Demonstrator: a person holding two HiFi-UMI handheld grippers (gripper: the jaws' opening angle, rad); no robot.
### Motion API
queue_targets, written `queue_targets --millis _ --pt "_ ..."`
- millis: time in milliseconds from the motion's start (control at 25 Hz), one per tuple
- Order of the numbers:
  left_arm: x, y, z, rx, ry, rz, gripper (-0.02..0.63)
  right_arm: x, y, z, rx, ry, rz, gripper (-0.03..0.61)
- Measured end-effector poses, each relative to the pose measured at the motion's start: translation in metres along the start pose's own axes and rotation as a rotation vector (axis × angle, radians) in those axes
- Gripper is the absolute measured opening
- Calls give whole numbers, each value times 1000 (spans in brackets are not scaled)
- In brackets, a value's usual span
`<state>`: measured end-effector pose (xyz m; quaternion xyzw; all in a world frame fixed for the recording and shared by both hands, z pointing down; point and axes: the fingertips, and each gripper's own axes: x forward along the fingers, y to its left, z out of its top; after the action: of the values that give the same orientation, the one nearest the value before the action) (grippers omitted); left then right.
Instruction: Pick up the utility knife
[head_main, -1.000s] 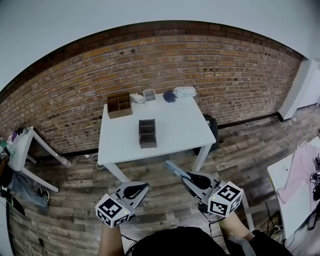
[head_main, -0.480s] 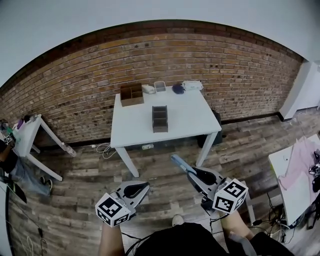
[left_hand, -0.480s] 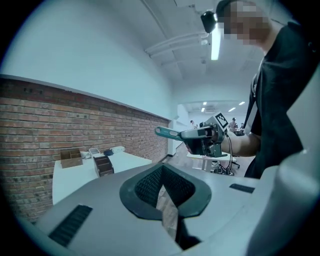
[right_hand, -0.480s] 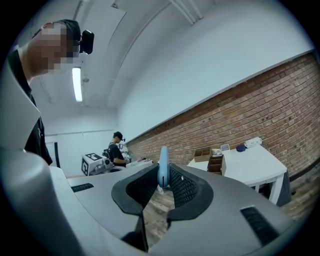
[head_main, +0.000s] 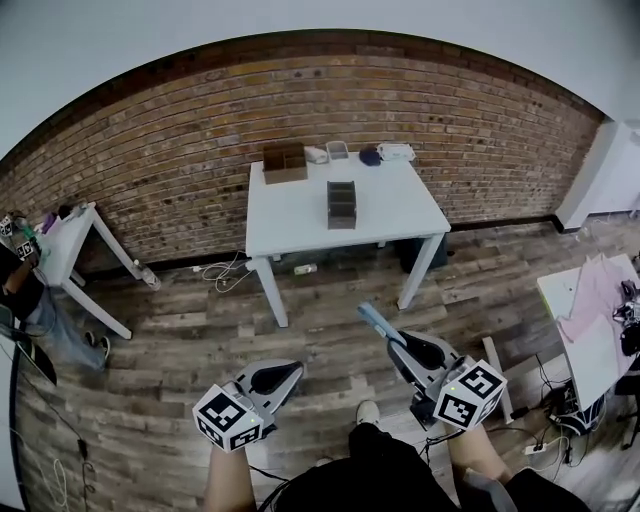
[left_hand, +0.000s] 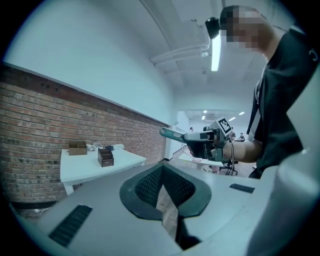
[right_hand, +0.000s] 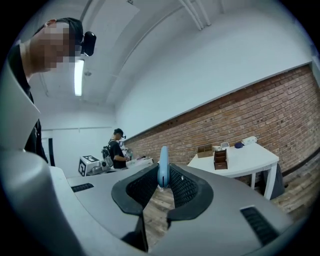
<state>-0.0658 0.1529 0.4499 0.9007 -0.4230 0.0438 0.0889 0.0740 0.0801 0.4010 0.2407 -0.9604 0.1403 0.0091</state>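
A light blue utility knife (head_main: 379, 323) sticks forward out of my right gripper (head_main: 404, 345), which is shut on its handle. In the right gripper view the knife (right_hand: 163, 169) stands on edge between the black pads (right_hand: 183, 188). My left gripper (head_main: 277, 377) hangs level at the lower left, its jaws shut with nothing between them (left_hand: 162, 176). The left gripper view also catches the right gripper (left_hand: 210, 141) with the knife (left_hand: 172, 133) pointing left. Both grippers are held over the wooden floor, well short of the white table (head_main: 296, 218).
On the table stand a dark slotted organizer (head_main: 341, 204), a brown wooden box (head_main: 285, 160) and some small items along the back edge by the brick wall. A small white side table (head_main: 68, 240) is at the left, and another desk (head_main: 592, 325) at the right.
The view has drawn back from the white table, which now looks smaller and farther away. Both grippers keep their pose, the right still holding the knife.
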Motion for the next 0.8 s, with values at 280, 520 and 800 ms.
queue_targets --millis 280,520,800 --pt "-22 -33 -8 -18 -15 -45 -11 -43 32 -9 6 -31 -77 69" --pt "-17 -52 -1 4 -26 -62 -11 -71 31 -3 28 -85 -89 69" --pt "7 -75 15 23 -34 -59 -11 -103 11 8 -16 -91 -102 67"
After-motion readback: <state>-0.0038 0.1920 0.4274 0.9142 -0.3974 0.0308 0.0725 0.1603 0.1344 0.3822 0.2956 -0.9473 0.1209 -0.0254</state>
